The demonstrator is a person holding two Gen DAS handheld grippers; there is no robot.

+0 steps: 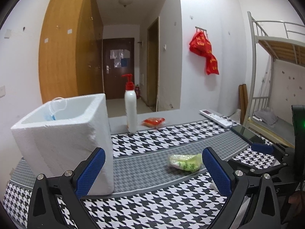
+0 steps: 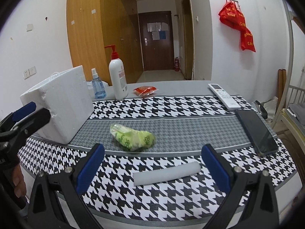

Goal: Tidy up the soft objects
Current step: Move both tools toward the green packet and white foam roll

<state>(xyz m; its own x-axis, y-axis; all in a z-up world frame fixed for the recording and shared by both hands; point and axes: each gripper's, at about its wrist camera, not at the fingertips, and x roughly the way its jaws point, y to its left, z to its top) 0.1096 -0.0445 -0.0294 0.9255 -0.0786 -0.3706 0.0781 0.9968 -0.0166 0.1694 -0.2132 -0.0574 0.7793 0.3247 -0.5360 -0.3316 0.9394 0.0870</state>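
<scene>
The green soft pack [image 2: 133, 138] lies on the grey band of the houndstooth cloth [image 2: 171, 118], ahead of my right gripper [image 2: 152, 168] and a touch toward its left finger. Closer in, a grey foam roll [image 2: 166, 173] lies slantwise right between my right fingers [image 2: 214, 168], touching neither pad. Those fingers are spread wide and hold nothing.

My left gripper [image 1: 153, 170] is just as wide and empty. The green pack sits just inside its right finger [image 1: 216, 171], near the tip. Beyond its left finger the white foam box [image 1: 63, 141] stands upright, its near corner edge hard by that pad; a face mask [image 1: 51, 114] lies inside.

Between box and green pack the cloth is bare. Farther off, past the fingertips, the pump bottle [image 2: 118, 78] and a red packet [image 2: 145, 90] stand near the far cloth edge, a blue spray bottle [image 2: 98, 87] behind the box. Off to the right, the remote [image 2: 224, 96] and phone [image 2: 256, 132] line the table's right edge.
</scene>
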